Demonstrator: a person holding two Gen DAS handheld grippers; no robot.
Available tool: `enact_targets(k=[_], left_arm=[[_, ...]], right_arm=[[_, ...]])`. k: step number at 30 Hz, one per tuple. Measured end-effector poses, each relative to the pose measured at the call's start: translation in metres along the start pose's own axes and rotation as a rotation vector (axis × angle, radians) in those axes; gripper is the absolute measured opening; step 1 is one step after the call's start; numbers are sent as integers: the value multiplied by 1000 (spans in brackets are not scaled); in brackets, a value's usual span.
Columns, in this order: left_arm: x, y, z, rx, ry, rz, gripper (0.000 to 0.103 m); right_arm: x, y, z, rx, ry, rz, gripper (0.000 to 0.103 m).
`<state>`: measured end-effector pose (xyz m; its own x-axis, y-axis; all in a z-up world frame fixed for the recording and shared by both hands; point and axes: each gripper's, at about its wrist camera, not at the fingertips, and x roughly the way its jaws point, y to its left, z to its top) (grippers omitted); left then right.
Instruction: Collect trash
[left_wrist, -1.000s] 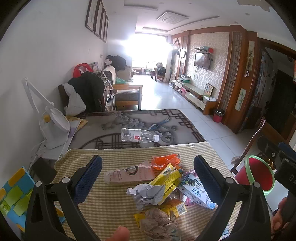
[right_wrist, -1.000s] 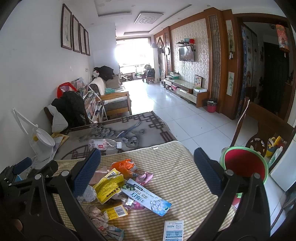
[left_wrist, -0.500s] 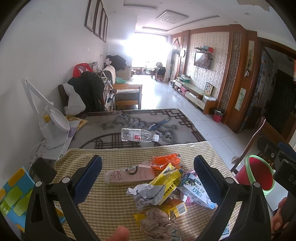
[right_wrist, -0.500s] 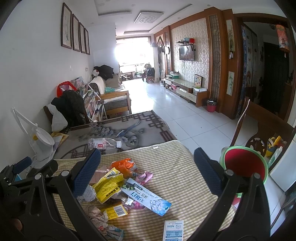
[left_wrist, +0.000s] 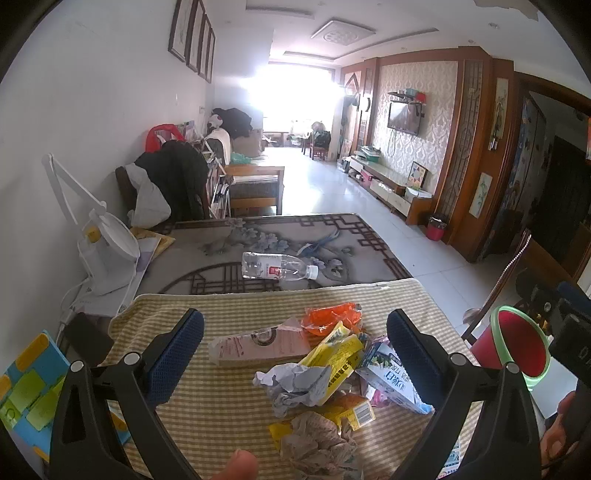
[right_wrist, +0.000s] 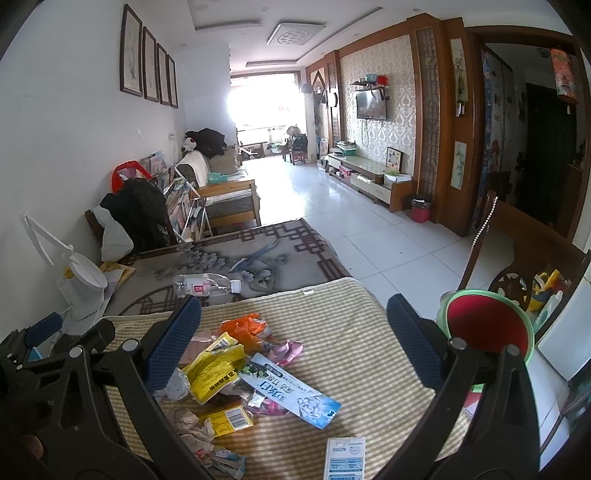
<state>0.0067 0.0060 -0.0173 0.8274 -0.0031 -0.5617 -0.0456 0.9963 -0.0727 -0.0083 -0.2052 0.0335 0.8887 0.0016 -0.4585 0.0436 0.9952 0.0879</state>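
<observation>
Both grippers hang above a table covered with a yellow striped cloth (left_wrist: 229, 314), and both have their blue padded fingers spread wide with nothing between them. The left gripper (left_wrist: 294, 354) is over the trash pile, which lies in the middle of the cloth. In this pile there is a crumpled grey paper (left_wrist: 295, 380), a yellow wrapper (left_wrist: 340, 354) just behind it, an orange plastic bag (left_wrist: 330, 315) at the far side, a flat pink carton (left_wrist: 258, 345) on the left side, and a long blue and white box (left_wrist: 388, 380) on the right side, partly hidden behind the right finger. A crumpled brownish paper (left_wrist: 317, 439) lies at the near edge of the pile, beside a small yellow packet with a barcode (left_wrist: 360, 411). The right gripper (right_wrist: 293, 341) is more to the right, so in its view the pile sits toward its left finger, and the blue and white box (right_wrist: 291, 395) lies diagonally between the fingers, under them. A small white and blue carton (right_wrist: 345, 458) lies alone near the front edge of the cloth, apart from the pile. The red bin with a green rim (right_wrist: 487, 325) stands off the right side of the table, and its opening faces the camera. A clear plastic bottle (left_wrist: 279, 266) lies on its side on the grey patterned surface behind the cloth. A white desk lamp (left_wrist: 107, 251) stands at the left, near the wall. A fingertip (left_wrist: 240, 465) shows at the bottom edge of the left view.
</observation>
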Motion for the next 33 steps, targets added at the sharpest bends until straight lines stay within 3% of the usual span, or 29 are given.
enact_targets(k=[4, 10, 13, 15, 17, 20, 22, 25, 26, 30, 33], left_arm=[[0, 1, -1, -2, -5, 0, 95], [-2, 16, -7, 11, -53, 13, 95], [0, 40, -17, -55, -64, -6, 95], [11, 55, -26, -85, 13, 5, 95], [30, 70, -41, -62, 159, 44, 95], [40, 77, -65, -8, 251, 98, 95], [42, 80, -77, -8, 287, 84, 95], [49, 80, -93, -56, 365, 4, 95], [51, 78, -98, -73, 387, -31, 94], [60, 57, -110, -107, 448, -165, 92], [68, 36, -116, -87, 474, -223, 84]], right_arm=[[-10, -1, -3, -33, -63, 26, 99], [15, -8, -21, 14, 105, 148, 99], [28, -7, -43, -14, 180, 198, 99], [40, 0, -64, -115, 292, 214, 99], [49, 12, -87, -195, 402, 244, 99], [57, 20, -130, -261, 560, 313, 99], [62, 23, -156, -284, 647, 345, 99], [69, 30, -188, -298, 759, 378, 99], [71, 32, -197, -302, 785, 387, 95], [74, 32, -214, -256, 836, 429, 55], [70, 27, -211, -236, 798, 406, 51]])
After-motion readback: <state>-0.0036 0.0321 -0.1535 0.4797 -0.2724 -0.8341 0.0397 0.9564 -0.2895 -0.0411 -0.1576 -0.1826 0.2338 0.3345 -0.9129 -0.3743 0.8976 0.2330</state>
